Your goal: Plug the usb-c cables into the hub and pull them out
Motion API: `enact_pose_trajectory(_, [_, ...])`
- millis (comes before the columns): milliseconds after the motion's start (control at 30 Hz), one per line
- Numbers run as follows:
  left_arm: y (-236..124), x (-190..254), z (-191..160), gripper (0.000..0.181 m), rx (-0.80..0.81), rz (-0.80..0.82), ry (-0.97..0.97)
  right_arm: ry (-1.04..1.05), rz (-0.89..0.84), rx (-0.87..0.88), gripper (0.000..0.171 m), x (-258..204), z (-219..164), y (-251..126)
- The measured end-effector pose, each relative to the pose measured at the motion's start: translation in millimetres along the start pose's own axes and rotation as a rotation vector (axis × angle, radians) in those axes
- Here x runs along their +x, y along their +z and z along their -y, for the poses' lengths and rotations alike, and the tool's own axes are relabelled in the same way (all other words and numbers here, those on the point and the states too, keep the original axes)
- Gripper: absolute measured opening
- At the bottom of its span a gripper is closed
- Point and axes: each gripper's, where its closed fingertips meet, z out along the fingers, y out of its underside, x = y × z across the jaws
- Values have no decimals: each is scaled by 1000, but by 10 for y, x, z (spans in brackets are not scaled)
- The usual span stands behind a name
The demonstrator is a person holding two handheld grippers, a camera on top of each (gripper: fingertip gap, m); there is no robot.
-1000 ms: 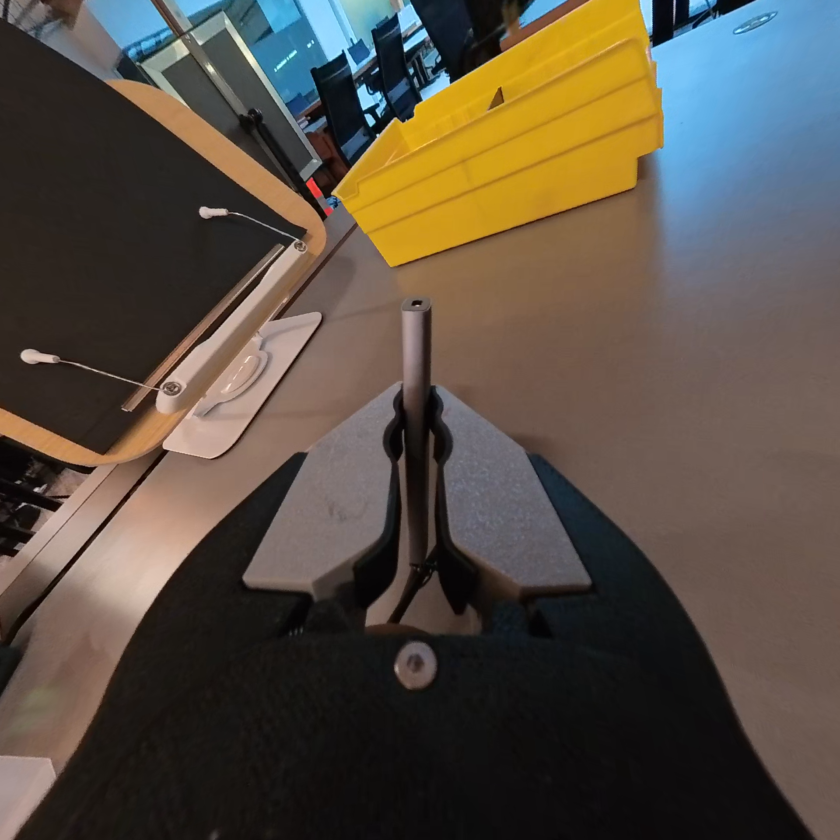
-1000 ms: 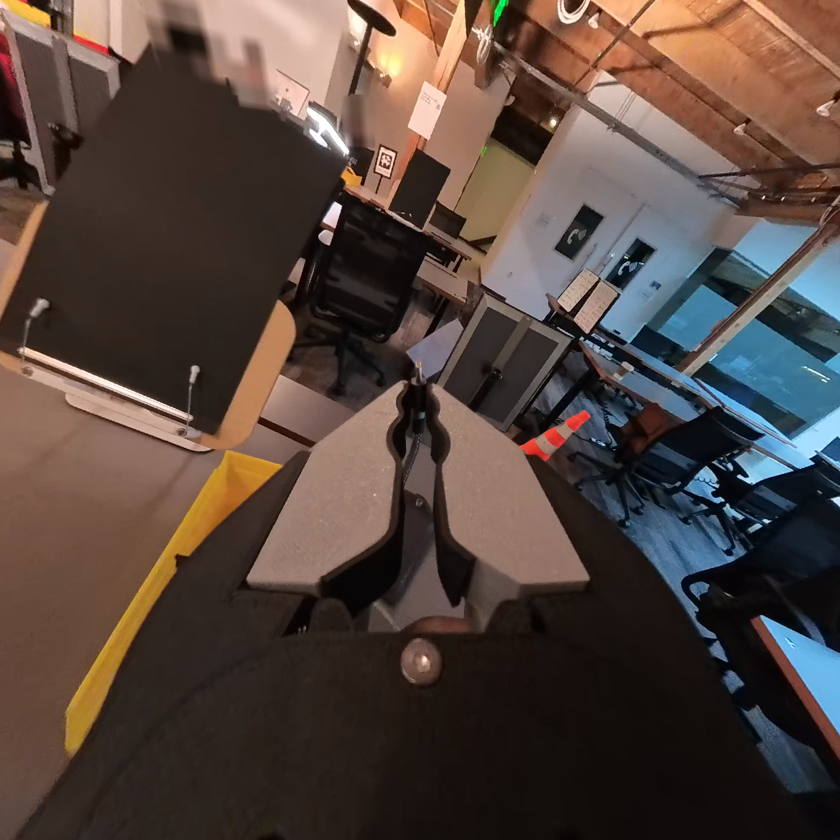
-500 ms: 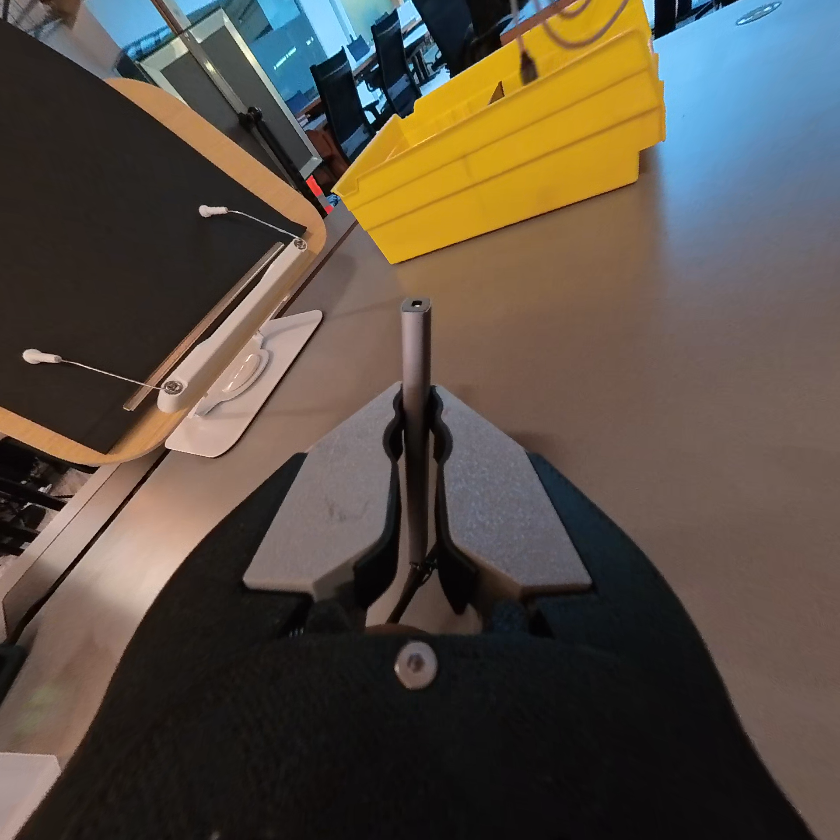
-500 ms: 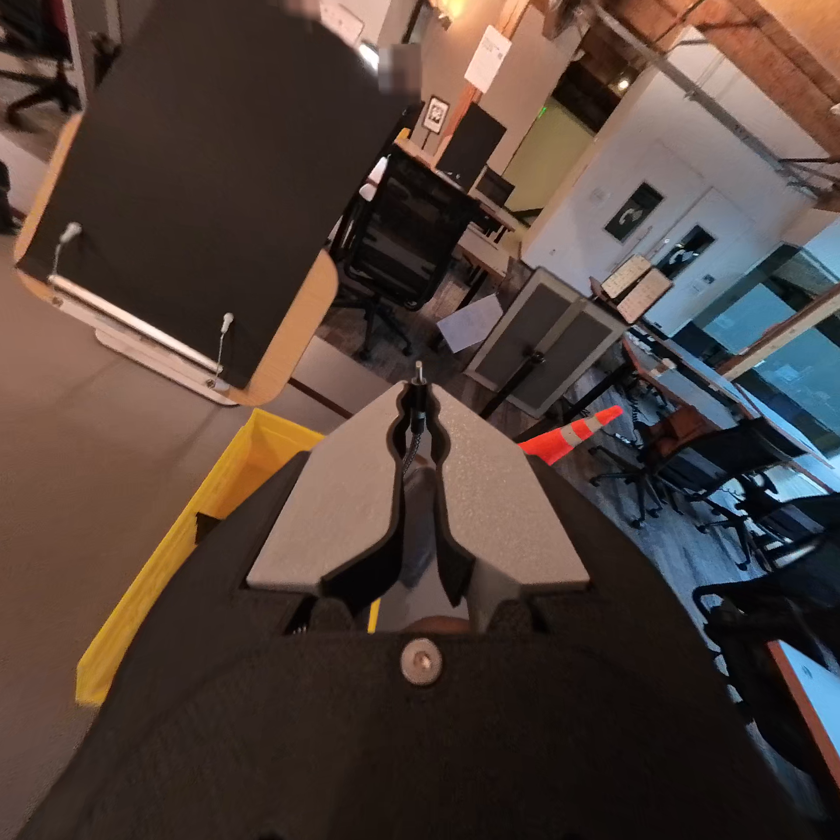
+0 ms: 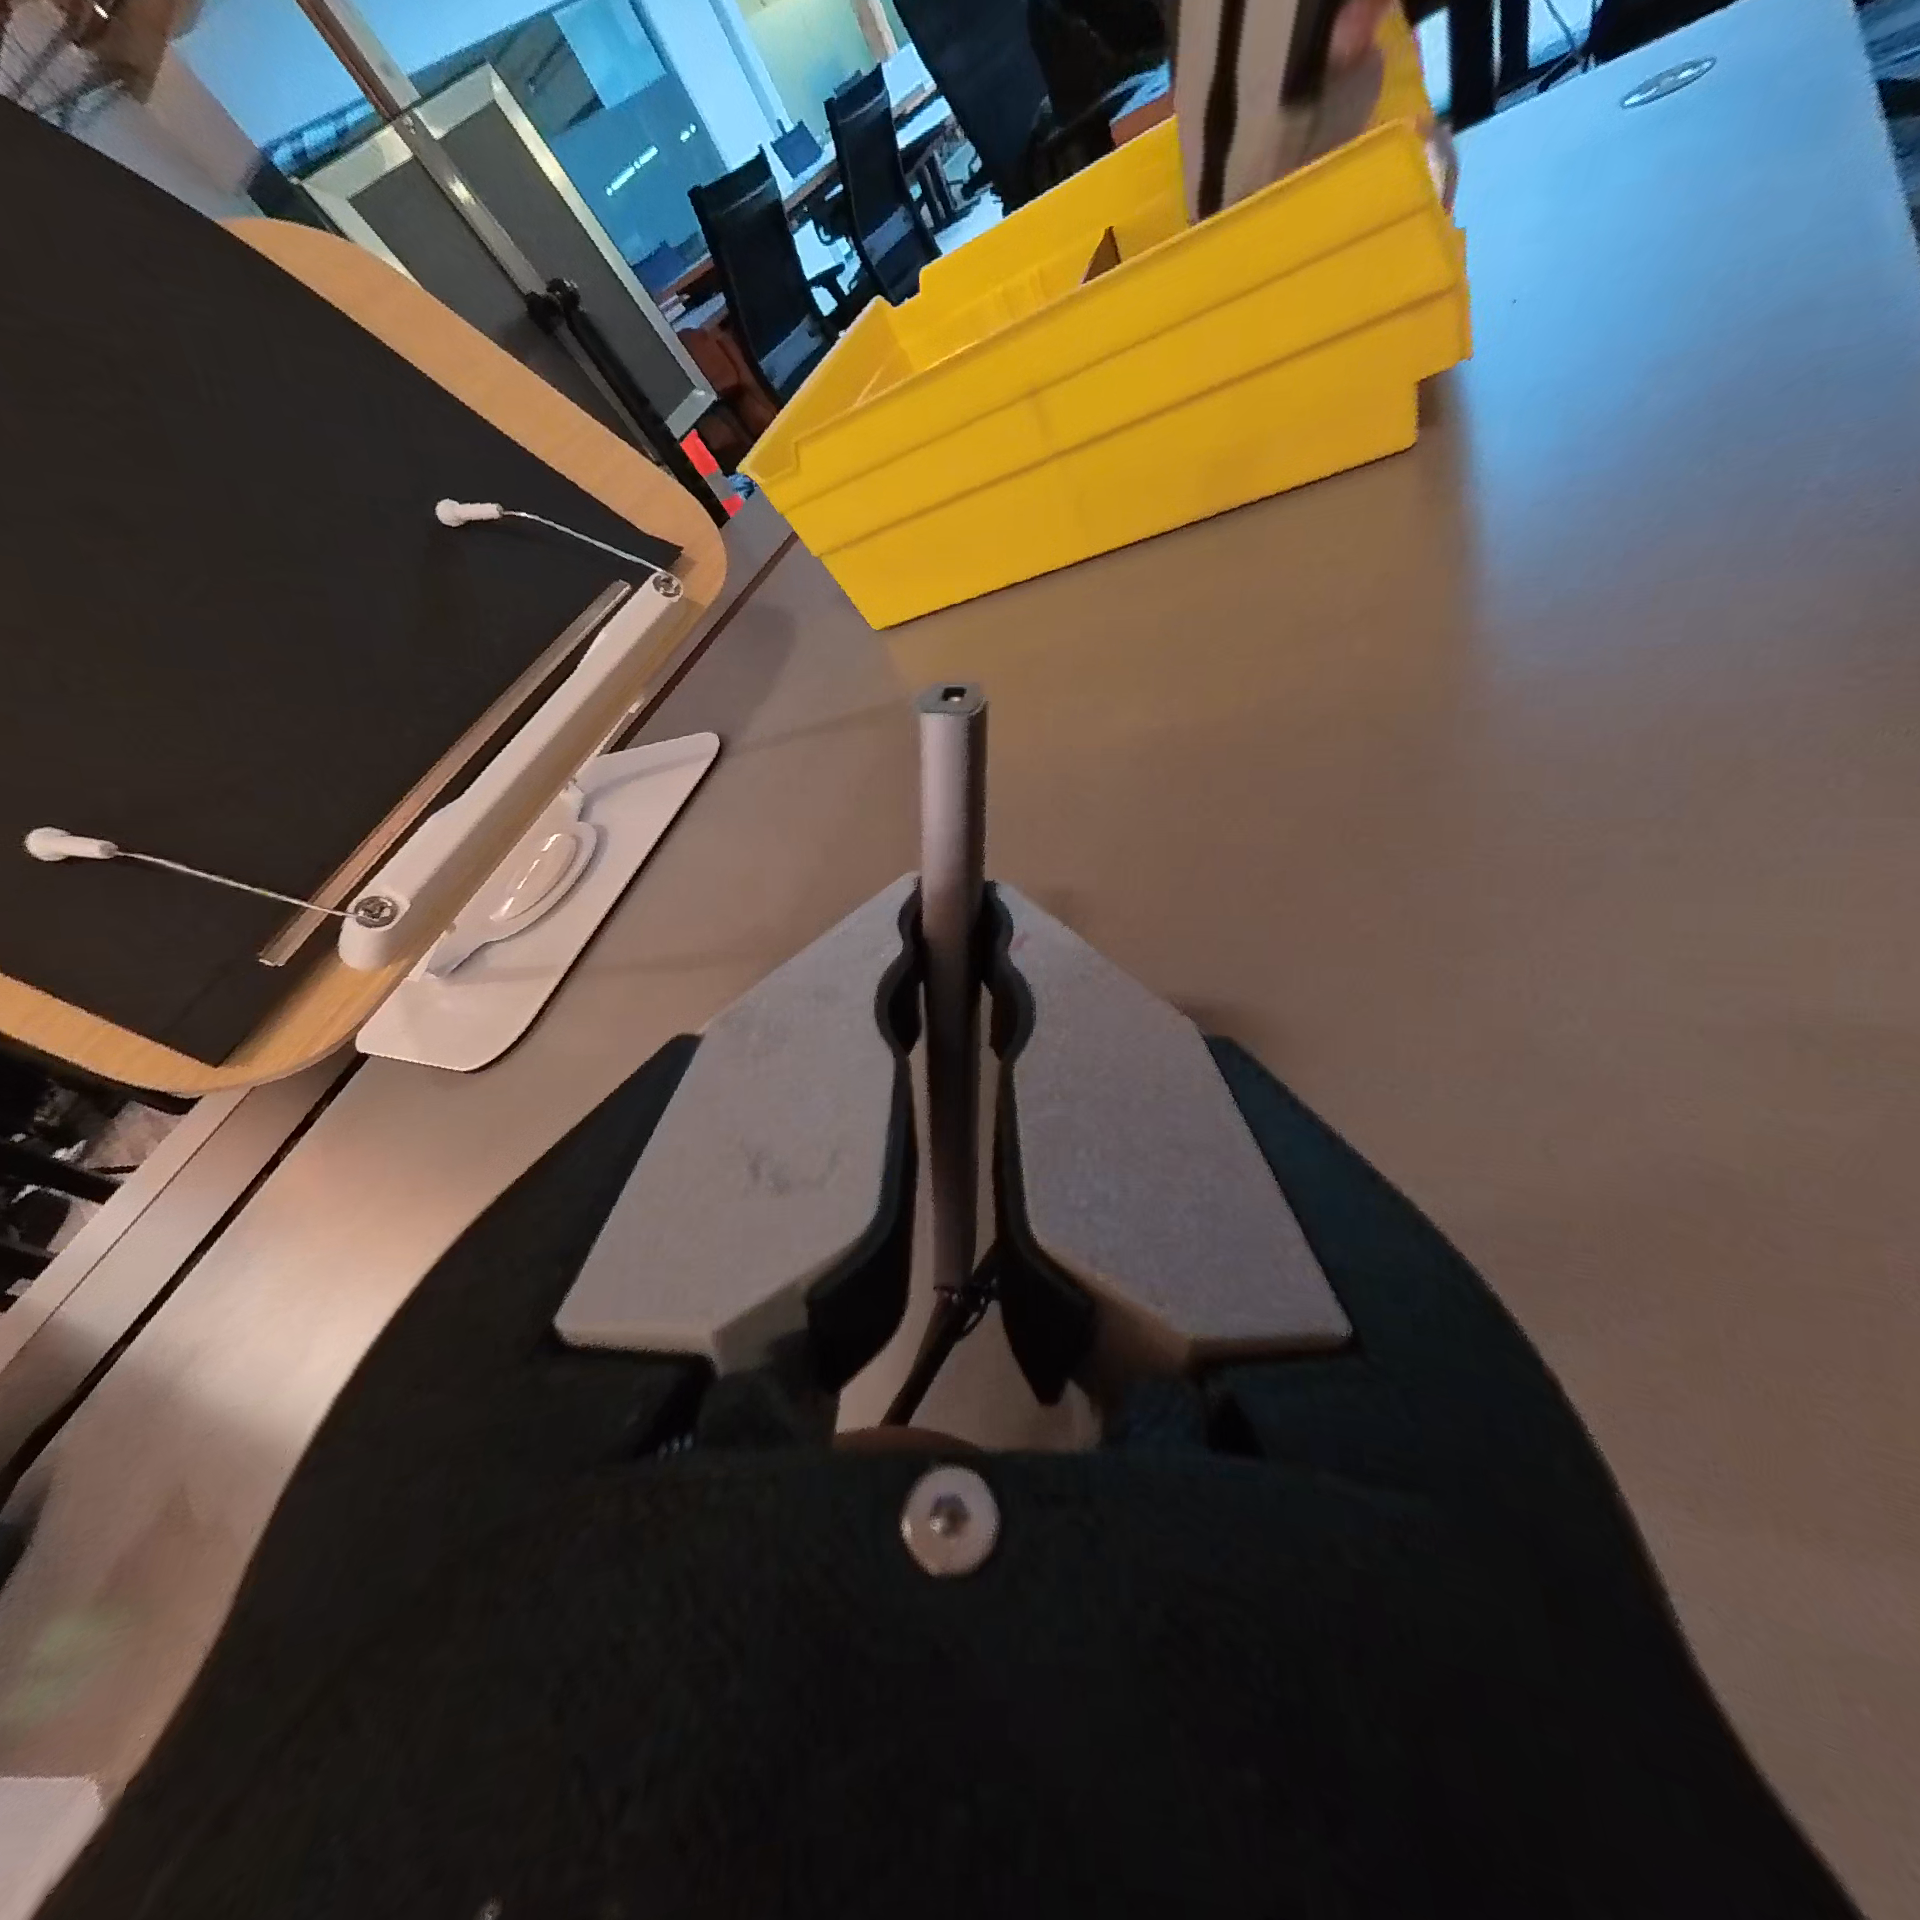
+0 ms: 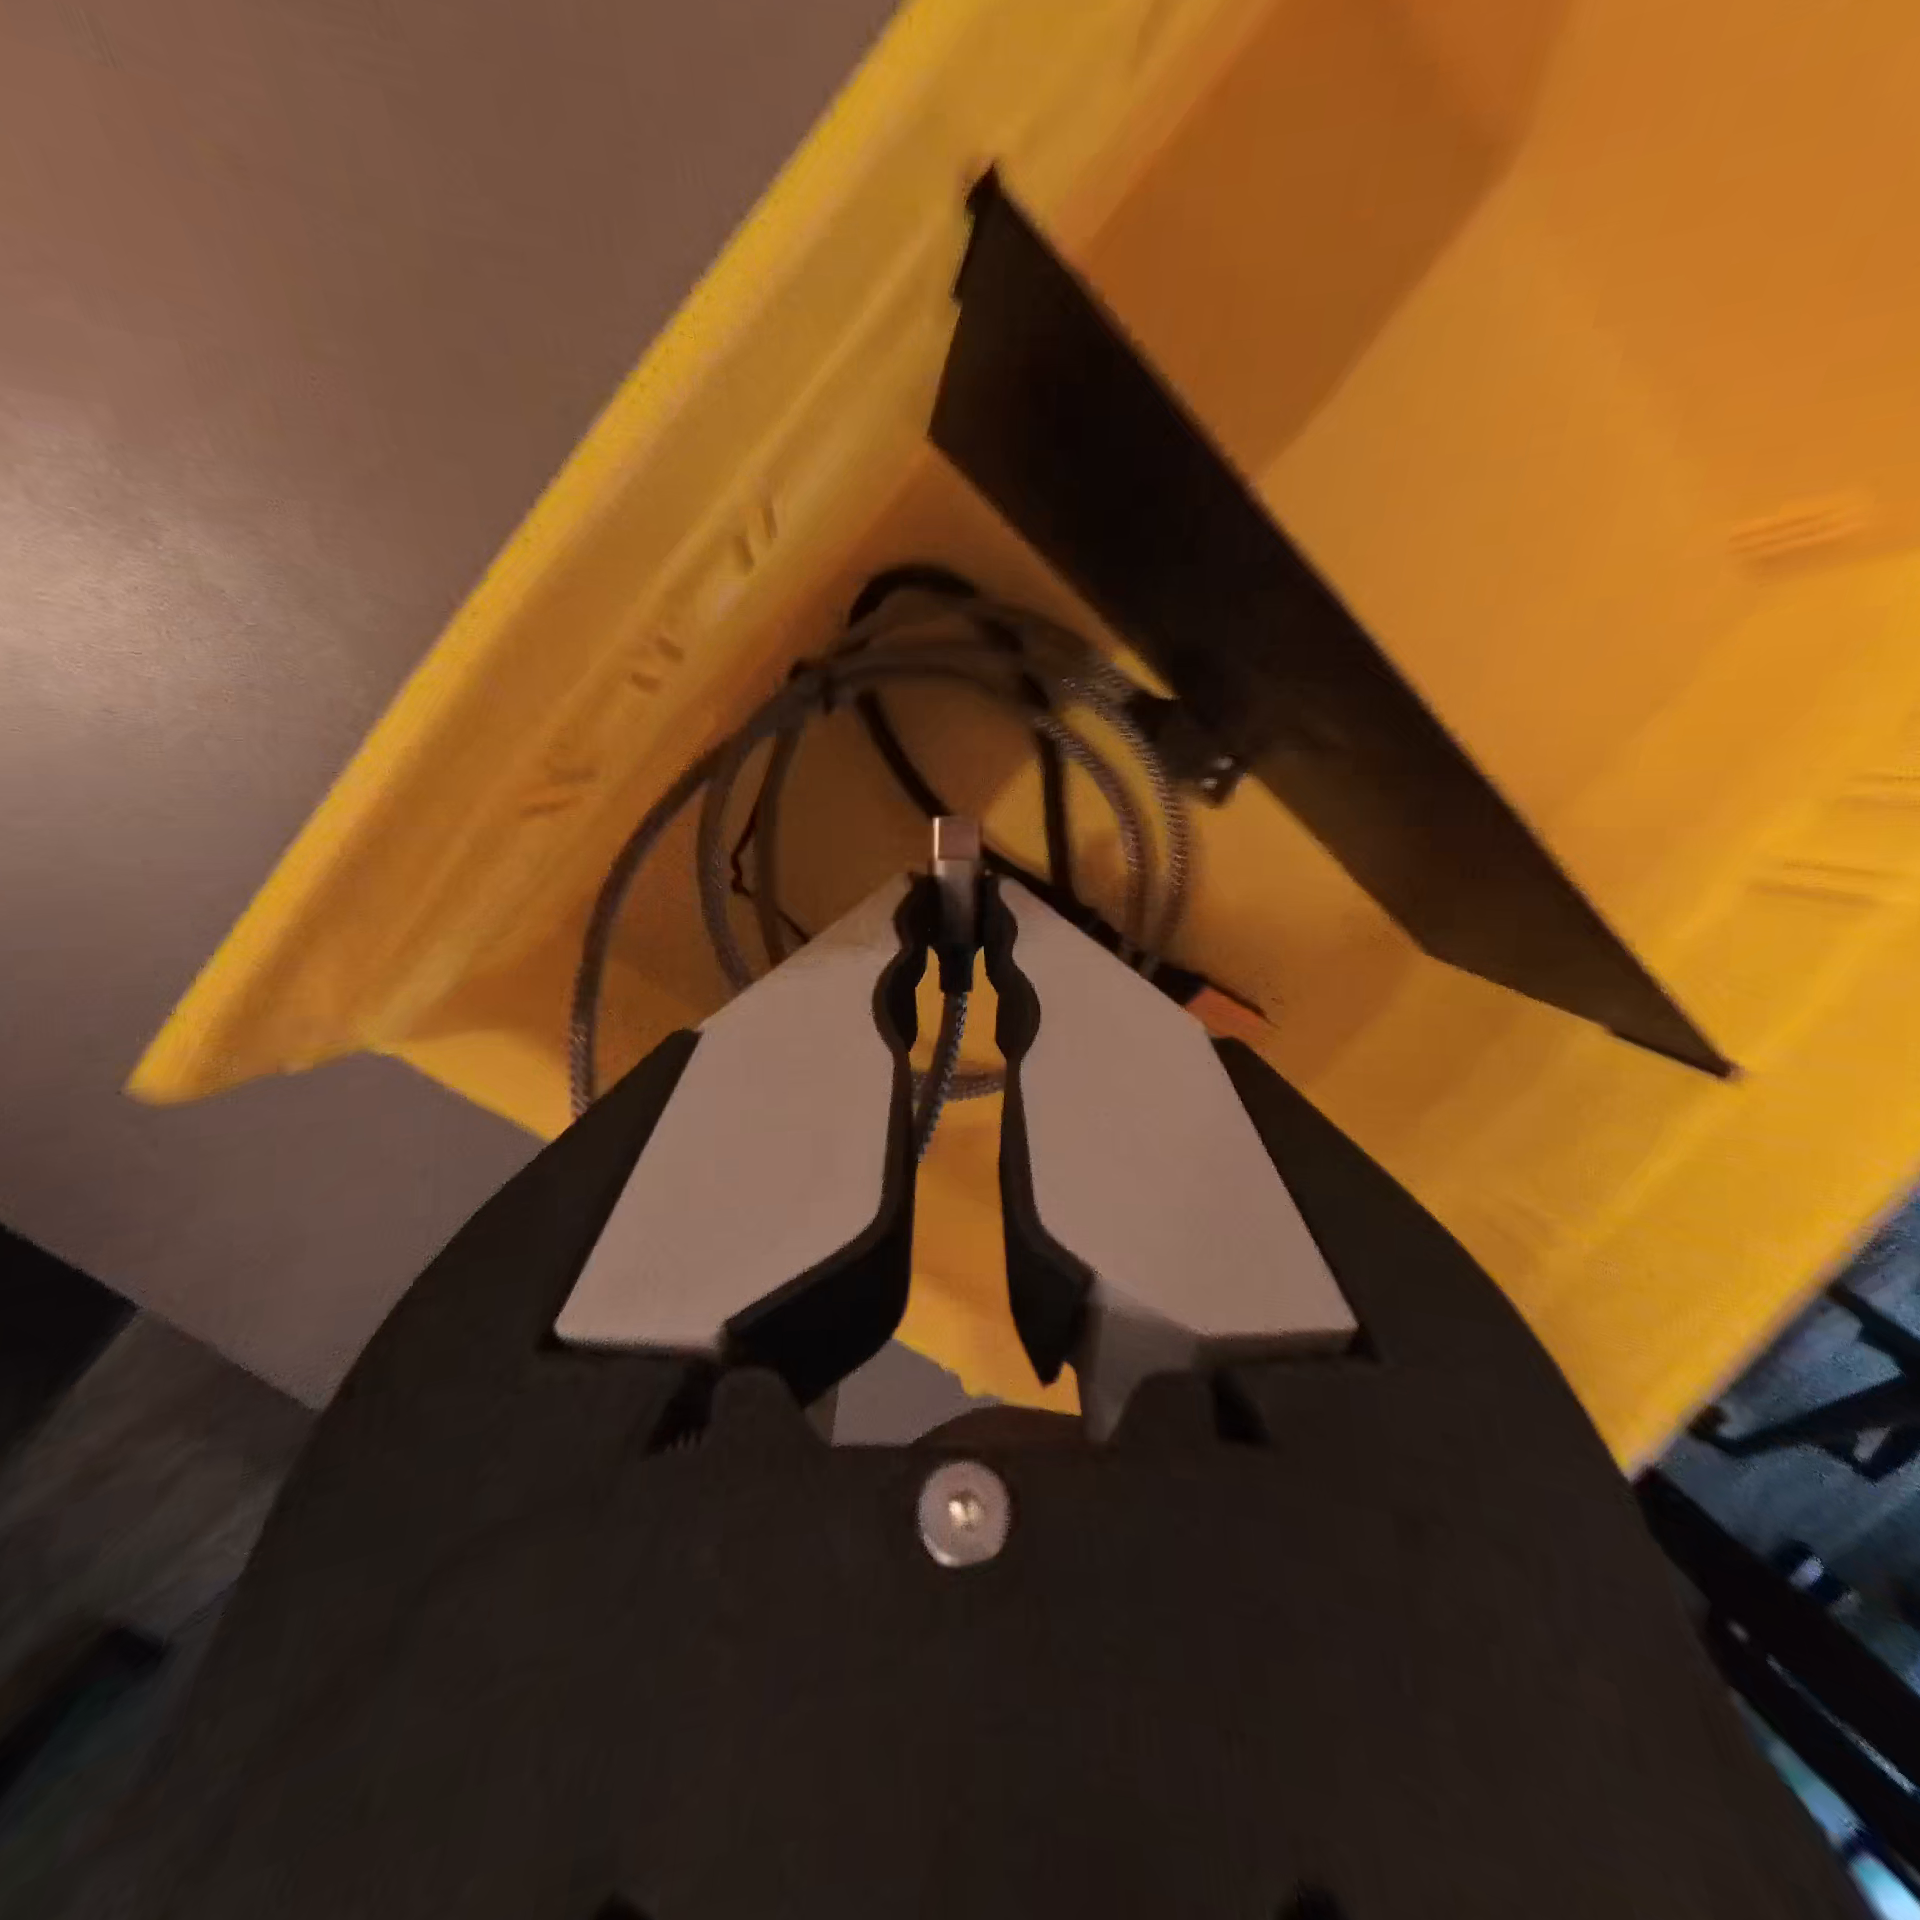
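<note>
My left gripper [image 5: 951, 914] is shut on a slim grey hub [image 5: 951, 810], edge up, its end port facing away over the grey-brown table [image 5: 1455, 831]. My right gripper [image 6: 951, 899] is shut on a usb-c cable plug [image 6: 951, 852], metal tip pointing down into a yellow bin [image 6: 1558, 520]. The braided cable [image 6: 665, 873] hangs in loops inside the bin's near compartment, next to a black divider [image 6: 1247, 623]. In the left wrist view the right gripper [image 5: 1268, 94] shows blurred above the yellow bin [image 5: 1122, 426].
A wooden stand with a black board [image 5: 239, 623] on a white base [image 5: 540, 935] stands at the table's left edge. Office chairs [image 5: 748, 260] and glass walls lie beyond the table. One gripper's finger ends stand about 35 centimetres off the other's.
The right gripper has tipped from facing the room to pointing down into the yellow bin, still holding the plug, and now shows above the bin. The left gripper and hub have not moved.
</note>
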Motion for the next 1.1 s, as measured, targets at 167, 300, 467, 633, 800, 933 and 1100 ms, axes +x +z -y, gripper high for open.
enact_pose_trajectory(167, [24, 39, -53, 5, -19, -36, -26, 4, -97, -17, 29, 116, 92, -7])
enact_pose_trajectory(300, [35, 61, -10, 6, 2, -61, -45, -1, -195, 229, 48, 100, 690, -699])
enact_pose_trajectory(467, [22, 107, 65, 5, 42, -95, -69, -142, -87, 504, 55, -719, 1479, -1369])
enact_pose_trajectory(633, [-42, 237, 191, 6, 118, -175, -79, -410, 91, 549, 52, -1911, 1927, -1229])
enact_pose_trajectory(800, [-94, 367, 265, 6, 162, -241, -74, -579, 212, 566, 37, -2771, 2194, -868])
enact_pose_trajectory(933, [-142, 445, 332, 6, 200, -281, -57, -634, 118, 499, 19, -2789, 2286, -587])
enact_pose_trajectory(1100, [-149, 450, 356, 6, 207, -273, -40, -657, 158, 454, 7, -2804, 2232, -567])
